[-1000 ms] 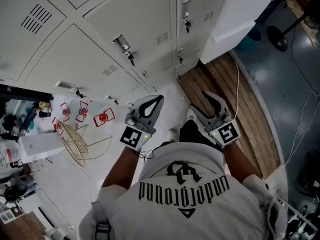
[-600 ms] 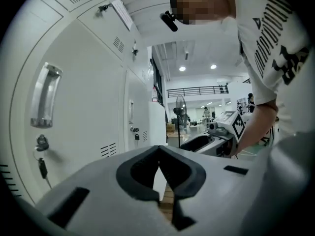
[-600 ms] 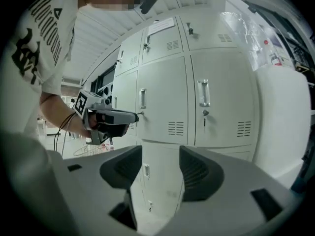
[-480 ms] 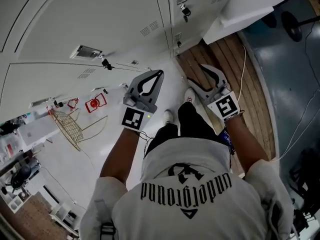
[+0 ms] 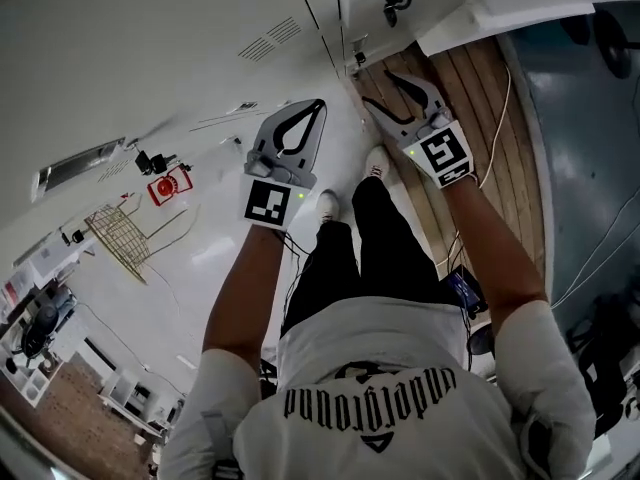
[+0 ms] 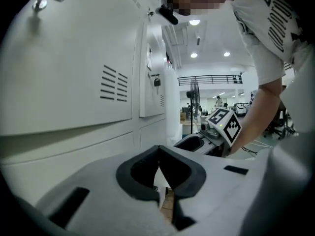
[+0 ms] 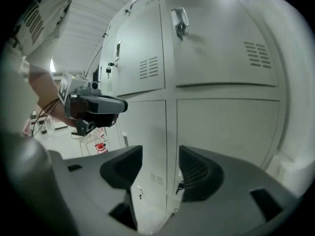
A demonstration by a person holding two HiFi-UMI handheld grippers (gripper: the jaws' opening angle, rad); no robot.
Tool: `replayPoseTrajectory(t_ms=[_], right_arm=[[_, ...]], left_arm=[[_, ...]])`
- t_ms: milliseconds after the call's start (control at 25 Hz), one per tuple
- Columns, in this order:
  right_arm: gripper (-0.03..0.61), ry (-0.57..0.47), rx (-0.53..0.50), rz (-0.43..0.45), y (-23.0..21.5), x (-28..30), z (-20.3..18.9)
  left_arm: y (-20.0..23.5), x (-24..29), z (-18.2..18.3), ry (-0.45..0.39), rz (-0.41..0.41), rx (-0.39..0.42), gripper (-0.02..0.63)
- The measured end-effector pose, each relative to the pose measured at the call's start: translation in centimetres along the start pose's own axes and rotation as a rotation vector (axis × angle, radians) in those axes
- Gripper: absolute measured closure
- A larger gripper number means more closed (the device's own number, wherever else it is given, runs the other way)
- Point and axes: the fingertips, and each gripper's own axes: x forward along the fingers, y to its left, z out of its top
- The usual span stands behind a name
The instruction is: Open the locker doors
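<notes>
While both tools faced the locker doors (image 7: 216,48), neither held anything.
The left tool (image 6: 158,154) was clenched, the right tool (image 7: 160,166) released; the stiff metal doors were likely best pulled at a latch (image 7: 179,21).

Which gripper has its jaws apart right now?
The right gripper: its jaws stand apart with nothing between them, while the left gripper has its jaws together.

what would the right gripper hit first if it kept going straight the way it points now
Most likely the lower locker door, near its seam with the next door: it fills the gap between the open jaws of the right gripper. Nothing shows in between, though depth is unclear.
</notes>
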Motion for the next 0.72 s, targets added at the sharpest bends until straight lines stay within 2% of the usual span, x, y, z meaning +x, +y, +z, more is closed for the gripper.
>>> replayPoseTrajectory(t_ms=[160, 400, 640, 720], right_arm=[[0.342, 0.035, -0.003, 0.033, -1.8, 4.0, -3.2], [0.347, 0.086, -0.006, 0.044, -3.6, 8.3, -6.6], [0.341, 0.091, 0.008, 0.051, -4.4, 11.1, -8.0], [0.357, 0.079, 0.012, 0.064, -4.2, 11.9, -8.2]], left_arm=[[1.0, 2.0, -3.0, 0.02, 0.007, -0.033, 0.606], [2.2, 4.2, -5.5, 0.013, 0.013, -0.041, 0.606], [2.4, 5.3, -6.4, 0.006, 0.001, -0.036, 0.606], [2.3, 5.5, -6.8, 0.014, -0.003, -0.037, 0.606]])
